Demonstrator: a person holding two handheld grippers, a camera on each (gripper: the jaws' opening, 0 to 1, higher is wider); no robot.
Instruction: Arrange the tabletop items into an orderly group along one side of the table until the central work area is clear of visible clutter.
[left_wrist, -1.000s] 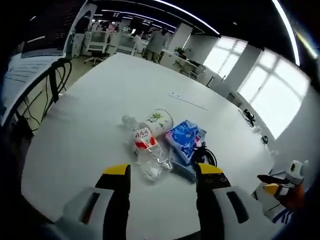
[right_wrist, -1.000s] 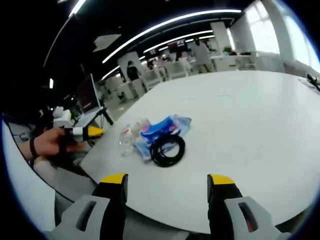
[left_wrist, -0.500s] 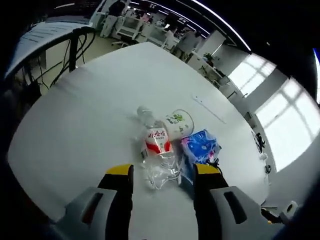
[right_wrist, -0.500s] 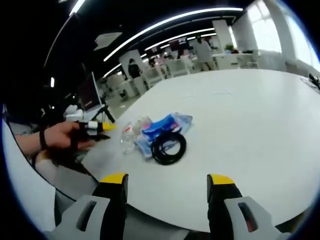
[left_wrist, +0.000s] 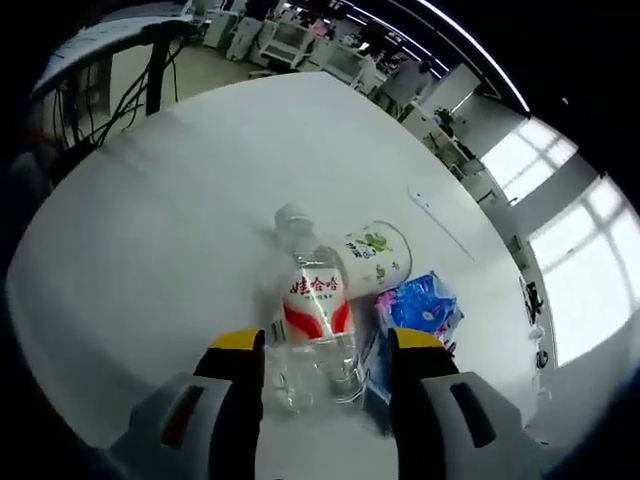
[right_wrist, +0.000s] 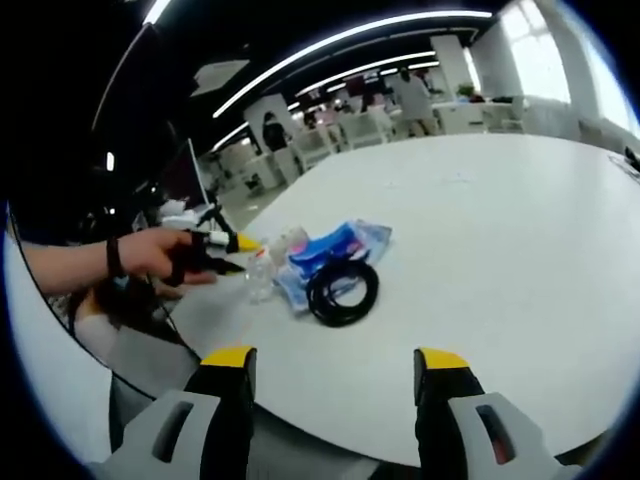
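Clear plastic bottle lies on its side on the white table, base between the parted jaws of the left gripper, long axis running straight away from them, cap at the far end. Count: one bottle, one paper cup, one blue packet, one black cable coil. The right gripper hangs well back from the group, jaws apart and empty, so the left is nearer.

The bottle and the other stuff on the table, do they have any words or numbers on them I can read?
Clear plastic bottle: red and white label with a few red characters, too blurred to read.
White paper cup: green leafy print, no readable words.
Blue packet: print too small and blurred to read.
Black cable coil: no text.
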